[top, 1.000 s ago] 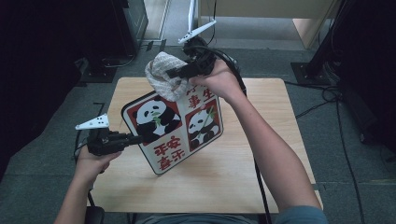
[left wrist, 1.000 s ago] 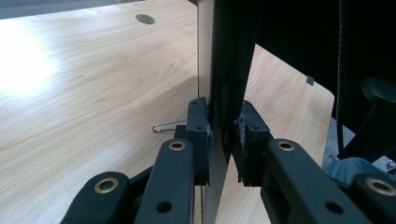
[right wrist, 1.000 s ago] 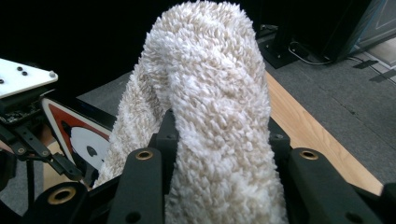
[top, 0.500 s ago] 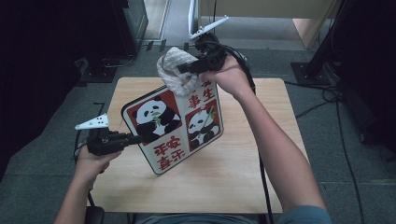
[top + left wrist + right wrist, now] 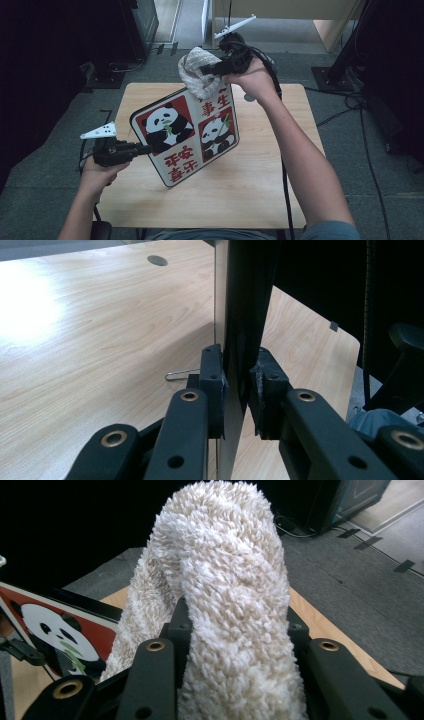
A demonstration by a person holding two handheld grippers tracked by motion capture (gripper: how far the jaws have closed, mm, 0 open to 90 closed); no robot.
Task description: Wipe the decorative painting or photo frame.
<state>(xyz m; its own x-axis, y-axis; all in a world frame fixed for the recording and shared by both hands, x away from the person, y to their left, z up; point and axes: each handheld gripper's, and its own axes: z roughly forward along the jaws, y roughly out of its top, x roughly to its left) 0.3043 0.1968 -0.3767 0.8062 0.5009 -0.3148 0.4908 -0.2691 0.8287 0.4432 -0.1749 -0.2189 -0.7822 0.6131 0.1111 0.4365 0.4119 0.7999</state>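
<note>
Gripping the panda board [image 5: 187, 135] by its left edge, your left gripper [image 5: 142, 148] has its jaws pinching it, tilted up above the counter [image 5: 260, 195]. Your right gripper [image 5: 207, 70] has jaws clamped on the fluffy cloth [image 5: 197, 72], which touches the board's top corner over the counter's far edge.

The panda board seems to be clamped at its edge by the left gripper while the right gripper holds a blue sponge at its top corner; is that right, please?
Not quite: the right gripper holds a fluffy cream-white cloth, not a blue sponge, as the right gripper view shows. The rest stands: the left gripper clamps the edge of the panda board, and the cloth is at its top corner.
</note>
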